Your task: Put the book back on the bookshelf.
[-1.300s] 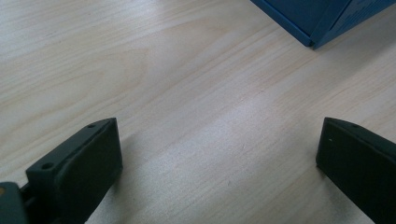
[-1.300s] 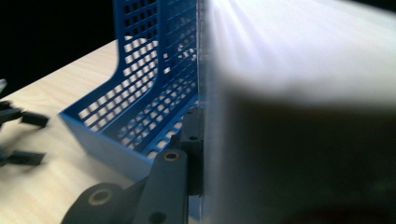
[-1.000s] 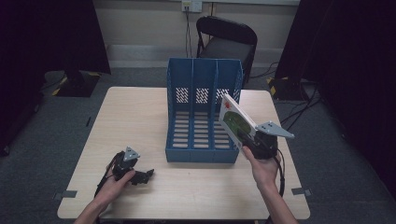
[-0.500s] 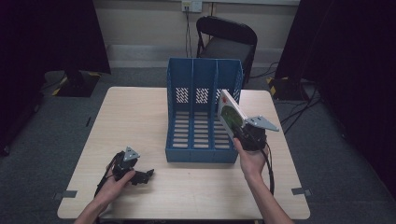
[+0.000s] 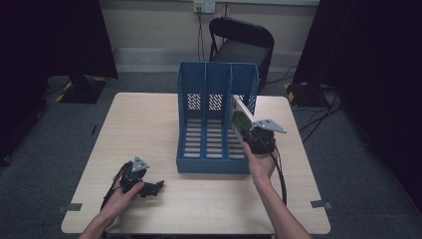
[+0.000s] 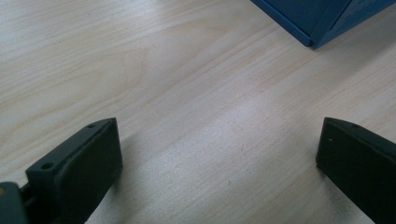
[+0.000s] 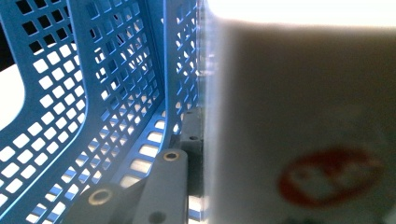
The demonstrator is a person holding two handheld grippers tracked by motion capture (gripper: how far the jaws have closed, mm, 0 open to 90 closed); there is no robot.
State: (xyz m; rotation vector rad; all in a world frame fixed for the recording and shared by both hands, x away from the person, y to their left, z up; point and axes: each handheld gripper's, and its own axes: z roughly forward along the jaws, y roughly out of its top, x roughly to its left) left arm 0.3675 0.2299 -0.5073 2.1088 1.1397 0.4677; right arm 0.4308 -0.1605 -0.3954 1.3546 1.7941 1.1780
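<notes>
With the right gripper [image 5: 247, 130] clamped on the booklet [image 5: 240, 115], keep it upright and lower it into the file organizer's [image 5: 215, 119] adjacent right compartment.

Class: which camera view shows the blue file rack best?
The high view: the whole rack shows, with its three slots. The right gripper view gives a close look at its perforated walls; the left gripper view catches one corner.

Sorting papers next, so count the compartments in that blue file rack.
3. The blue file rack has a left compartment, a middle compartment and a right compartment. The right gripper holds a booklet at the right one.
</notes>
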